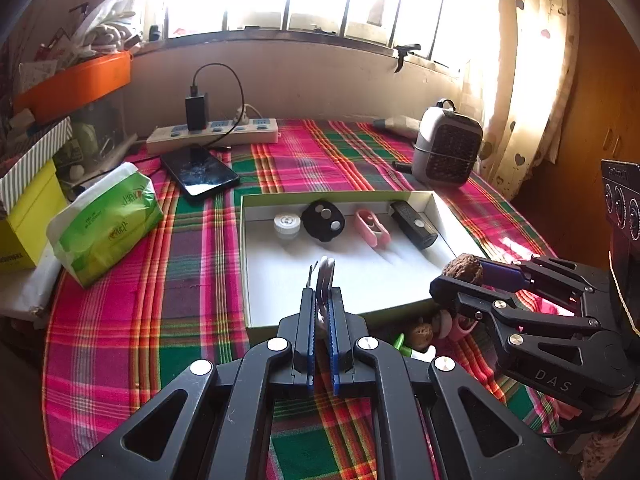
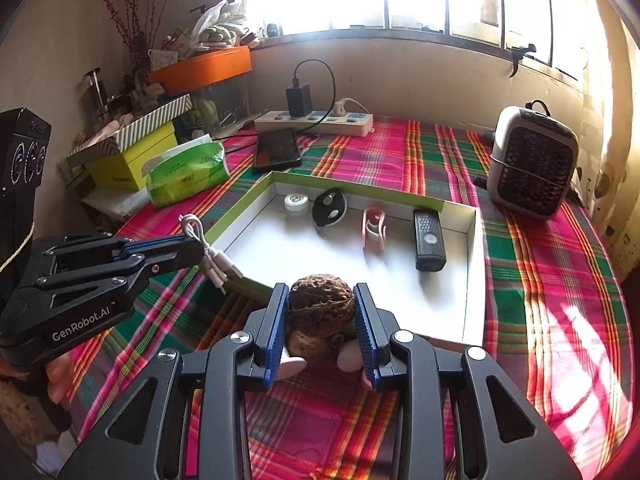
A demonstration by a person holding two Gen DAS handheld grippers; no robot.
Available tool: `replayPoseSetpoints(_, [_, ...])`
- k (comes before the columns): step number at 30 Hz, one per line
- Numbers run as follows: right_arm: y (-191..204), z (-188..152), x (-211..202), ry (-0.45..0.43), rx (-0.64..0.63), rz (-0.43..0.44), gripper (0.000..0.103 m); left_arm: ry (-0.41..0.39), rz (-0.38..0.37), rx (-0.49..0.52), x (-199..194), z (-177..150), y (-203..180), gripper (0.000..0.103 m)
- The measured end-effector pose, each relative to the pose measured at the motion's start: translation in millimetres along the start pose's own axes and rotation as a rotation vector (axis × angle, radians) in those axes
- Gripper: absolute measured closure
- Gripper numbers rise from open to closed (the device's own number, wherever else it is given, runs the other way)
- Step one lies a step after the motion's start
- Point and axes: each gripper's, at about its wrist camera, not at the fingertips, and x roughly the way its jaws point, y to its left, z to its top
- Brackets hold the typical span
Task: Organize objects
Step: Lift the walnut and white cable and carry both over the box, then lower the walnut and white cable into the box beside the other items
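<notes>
Left and right wrist views over a plaid-covered table. My left gripper is clenched on a coiled white cable; in the right wrist view its loop stands above the fingers and its plug ends hang below them, just at the near left corner of the open box. My right gripper is grasping a walnut, brown, deeply wrinkled and roughly round, pinched between the blue ribbed pads at the box's near rim. The box is shallow, white inside with a green outer wall, and lies in the middle of the table. Along its far wall, from left to right, I see a white round cap, a black oval piece with two pale dots, a pink clip and a black rectangular device, each apart from its neighbour. Beneath the right gripper, on the cloth near the box, lie a second walnut and some pale pink items that I cannot identify. Beyond the box, a dark phone lies near a power strip; a green tissue pack lies at the left, a small grey fan heater at the far right.
</notes>
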Motion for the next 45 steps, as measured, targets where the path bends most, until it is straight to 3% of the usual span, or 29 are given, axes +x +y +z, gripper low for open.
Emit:
replayPoseSetpoints(10, [-9.7, 19.0, 31.0, 0.038, 0.025, 0.012, 0.069, 0.050, 0.005, -0.020, 30.3, 12.6, 12.1, 0.100])
replayPoseSetpoints(16, [-13.4, 18.7, 33.3, 0.037, 0.030, 0.014, 0.069, 0.045, 0.000, -0.036, 25.8, 10.9, 22.0, 0.100])
replayPoseSetpoints(23, [-14.2, 14.4, 26.9, 0.026, 0.038, 0.023, 0.069, 0.060, -0.013, -0.049, 10.4, -4.6, 27.6, 0.096])
replayPoseSetpoints(30, [-8.1, 9.7, 17.0, 0.014, 0.032, 0.033, 0.069, 0.133, -0.026, -0.043, 9.9, -32.0, 22.4, 0.080])
replayPoseSetpoints(39, [-4.1, 5.1, 11.3, 0.008, 0.029, 0.041, 0.069, 0.211, 0.009, -0.043, 17.5, -56.9, 16.1, 0.079])
replayPoseSetpoints(45, [-2.7, 4.1, 11.2, 0.008, 0.027, 0.043, 0.069, 0.200, 0.031, -0.022, 18.5, -60.2, 12.6, 0.080])
